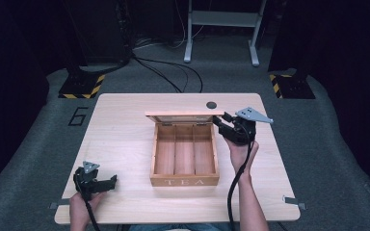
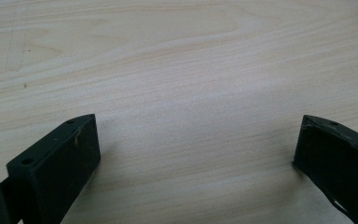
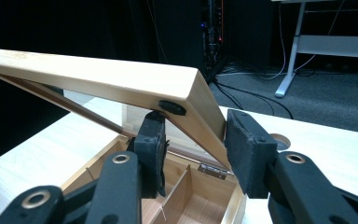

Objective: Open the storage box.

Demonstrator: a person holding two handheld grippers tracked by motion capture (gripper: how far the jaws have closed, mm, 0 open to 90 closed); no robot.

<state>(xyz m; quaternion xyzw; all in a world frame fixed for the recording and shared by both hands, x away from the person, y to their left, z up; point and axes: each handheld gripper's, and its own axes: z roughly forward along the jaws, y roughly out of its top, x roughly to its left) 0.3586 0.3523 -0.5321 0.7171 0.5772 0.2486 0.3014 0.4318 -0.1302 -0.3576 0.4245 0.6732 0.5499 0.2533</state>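
Observation:
A wooden tea box [image 1: 184, 181] with three compartments and nothing in them stands at the middle of the table, "TEA" on its front wall. Its hinged lid [image 1: 183, 116] is raised at the far side. My right gripper [image 1: 220, 121] is at the lid's right end. In the right gripper view the lid [image 3: 98, 77] slants up to the left, and the right gripper [image 3: 193, 140] has one pad [image 3: 151, 149] under the frame and the other against its outer face, shut on it. My left gripper [image 1: 111, 182] rests open at the front left, over bare wood [image 2: 198, 126].
A small round hole [image 1: 211, 105] sits in the tabletop behind the box's right corner. Cables and a grey stand [image 1: 221, 29] lie on the floor beyond the table. Metal clips [image 1: 294, 200] stick out at the table's front corners.

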